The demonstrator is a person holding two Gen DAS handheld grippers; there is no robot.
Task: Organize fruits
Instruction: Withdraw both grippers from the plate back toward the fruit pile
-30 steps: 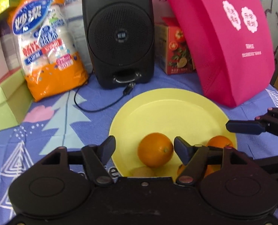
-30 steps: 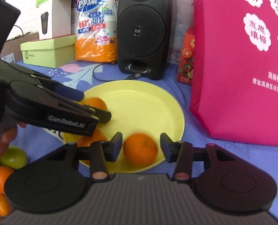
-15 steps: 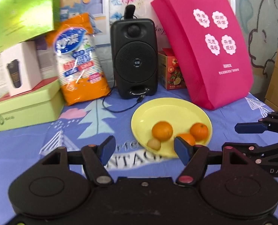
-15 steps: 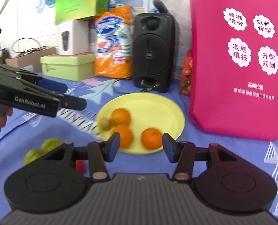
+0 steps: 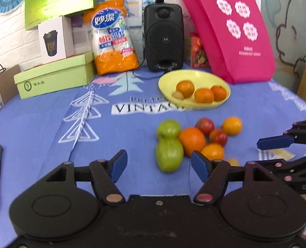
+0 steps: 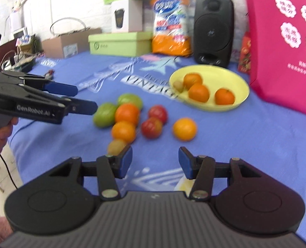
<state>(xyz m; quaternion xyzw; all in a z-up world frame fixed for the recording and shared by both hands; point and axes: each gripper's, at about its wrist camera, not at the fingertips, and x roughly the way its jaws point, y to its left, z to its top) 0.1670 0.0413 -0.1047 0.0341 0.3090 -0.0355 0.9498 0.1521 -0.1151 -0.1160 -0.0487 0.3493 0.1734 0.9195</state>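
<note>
1. Both tools are wide open and hold nothing: the left gripper (image 5: pixel 159 166) hovers before the green fruit (image 5: pixel 169 155), the right gripper (image 6: pixel 155 162) before the loose pile (image 6: pixel 132 122) on the blue cloth (image 5: pixel 49 124).
2. The risk — the round fruits touch each other, so I think a finger pushing one can roll its neighbours toward the table edge.
3. One second ago both grippers were low over the yellow plate (image 5: pixel 194 76), each around an orange; now they are pulled back, and the plate — with three oranges and one small fruit — is well apart.
</note>
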